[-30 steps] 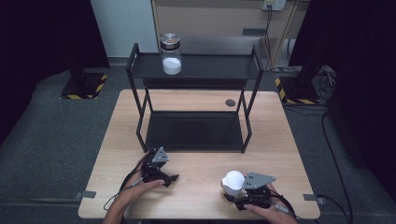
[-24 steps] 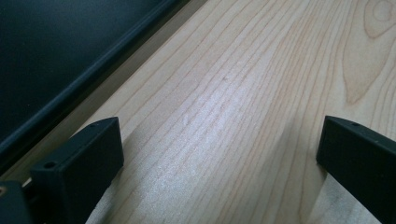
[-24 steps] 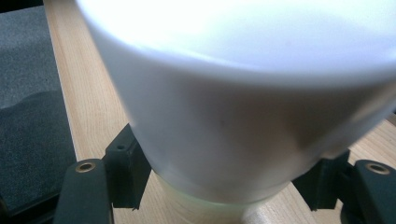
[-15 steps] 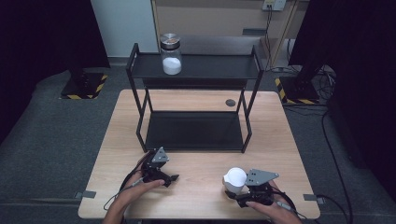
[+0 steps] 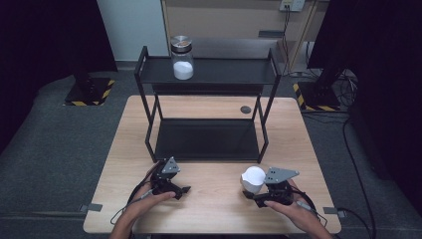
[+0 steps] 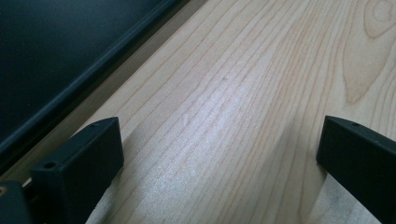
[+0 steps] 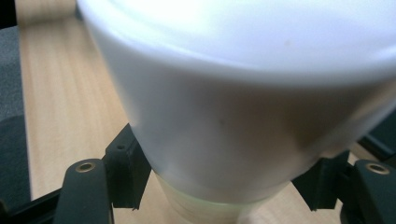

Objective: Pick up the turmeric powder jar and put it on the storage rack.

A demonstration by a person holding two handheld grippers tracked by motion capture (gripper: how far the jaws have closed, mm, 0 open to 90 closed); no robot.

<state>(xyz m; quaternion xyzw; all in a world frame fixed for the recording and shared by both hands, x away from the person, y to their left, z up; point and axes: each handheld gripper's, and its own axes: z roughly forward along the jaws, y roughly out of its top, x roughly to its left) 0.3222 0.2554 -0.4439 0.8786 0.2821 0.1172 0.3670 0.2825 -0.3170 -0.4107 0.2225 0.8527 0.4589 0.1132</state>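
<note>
Light wooden table on grey carpet. Black two-tier metal shelf rack stands on the table's far half. Glass jar with metal lid, white powder in its bottom, upright on top shelf, left of centre. Round dark grommet in tabletop behind the rack. Yellow-black striped stand bases on floor.

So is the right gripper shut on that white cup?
Yes: the right gripper is shut on the white cup, a black jaw pressed against each side of its lower part.
</note>
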